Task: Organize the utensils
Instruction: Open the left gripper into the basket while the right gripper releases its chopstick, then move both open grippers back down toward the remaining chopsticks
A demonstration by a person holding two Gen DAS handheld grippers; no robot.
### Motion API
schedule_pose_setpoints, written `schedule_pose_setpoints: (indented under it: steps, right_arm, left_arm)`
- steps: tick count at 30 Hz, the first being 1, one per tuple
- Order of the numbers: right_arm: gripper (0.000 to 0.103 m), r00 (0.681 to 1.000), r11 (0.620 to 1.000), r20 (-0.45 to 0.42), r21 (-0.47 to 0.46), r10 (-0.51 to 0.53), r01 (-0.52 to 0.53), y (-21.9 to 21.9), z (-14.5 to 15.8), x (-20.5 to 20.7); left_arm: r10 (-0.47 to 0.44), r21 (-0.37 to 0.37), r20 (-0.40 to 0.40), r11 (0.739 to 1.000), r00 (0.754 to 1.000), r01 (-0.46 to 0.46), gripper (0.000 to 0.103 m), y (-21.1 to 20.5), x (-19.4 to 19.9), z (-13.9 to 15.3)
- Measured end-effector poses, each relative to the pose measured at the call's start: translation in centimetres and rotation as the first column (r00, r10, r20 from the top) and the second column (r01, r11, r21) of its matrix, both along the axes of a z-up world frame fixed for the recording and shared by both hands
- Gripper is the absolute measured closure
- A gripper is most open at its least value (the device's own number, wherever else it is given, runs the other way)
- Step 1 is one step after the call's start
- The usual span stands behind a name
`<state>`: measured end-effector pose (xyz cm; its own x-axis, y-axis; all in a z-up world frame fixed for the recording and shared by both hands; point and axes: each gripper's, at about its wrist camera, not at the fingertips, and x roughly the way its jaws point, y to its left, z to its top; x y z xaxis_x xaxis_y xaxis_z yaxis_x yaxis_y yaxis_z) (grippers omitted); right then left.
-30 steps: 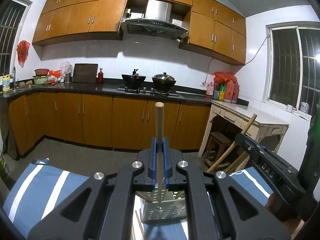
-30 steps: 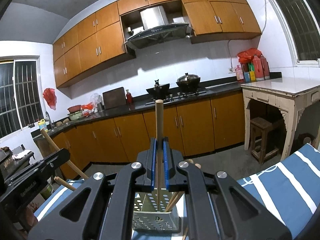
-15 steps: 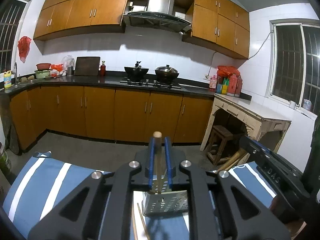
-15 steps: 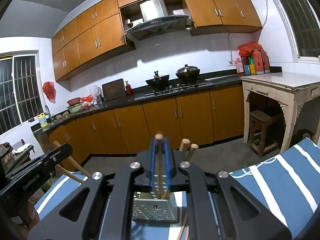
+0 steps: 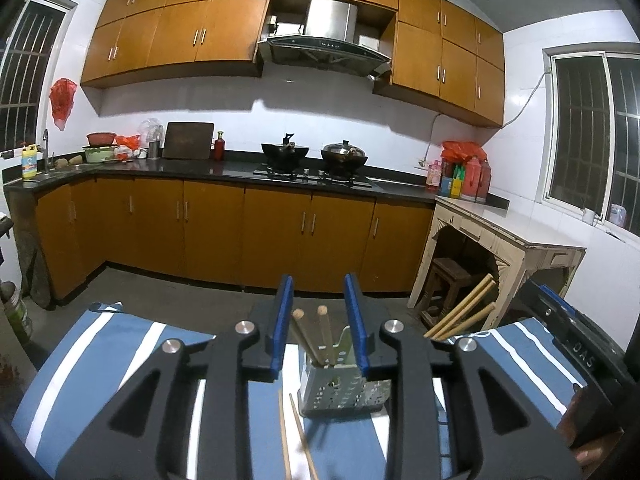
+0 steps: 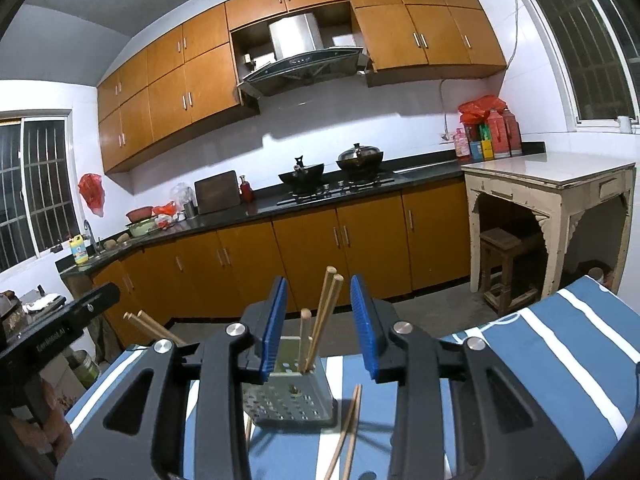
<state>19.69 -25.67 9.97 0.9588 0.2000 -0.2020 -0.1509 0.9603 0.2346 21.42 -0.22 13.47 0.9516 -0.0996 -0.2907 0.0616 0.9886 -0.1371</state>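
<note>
A perforated metal utensil holder (image 5: 344, 390) stands on the blue-and-white striped cloth (image 5: 100, 356); it also shows in the right wrist view (image 6: 290, 396). Wooden chopsticks (image 5: 316, 336) stand in it, also seen in the right wrist view (image 6: 322, 316). My left gripper (image 5: 318, 328) is open and empty just above the holder. My right gripper (image 6: 320, 322) is open and empty above the holder from the other side. Loose chopsticks (image 5: 294, 440) lie on the cloth near the holder, as the right wrist view (image 6: 347, 432) shows too.
The other gripper's body shows at the right edge of the left wrist view (image 5: 576, 344), with chopstick ends (image 5: 464, 312) sticking up beside it. Behind are kitchen cabinets (image 5: 240, 232), a stove with pots (image 5: 316, 156) and a white side table (image 5: 500, 240).
Both grippers held an upright chopstick over the holder, lowered it in, then opened. The chopsticks now stand in the holder, free of the jaws.
</note>
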Motion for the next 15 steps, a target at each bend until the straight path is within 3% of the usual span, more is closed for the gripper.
schedule_pose_setpoints:
  steps: [8, 15]
  right_arm:
    - [0.068, 0.997, 1.0, -0.074, -0.006, -0.026, 0.025, -1.3, -3.3, -2.3]
    - [0.068, 0.967, 0.997, -0.244, -0.016, -0.072, 0.07, -2.5, -9.4, -1.9]
  left_arm:
    - [0.01, 0.011, -0.019, 1.0, 1.0, -0.01, 0.072, 0.8, -3.7, -1.3]
    - [0.038, 0.051, -0.085, 0.998, 0.996, -0.034, 0.067, 1.8, -6.1, -5.7]
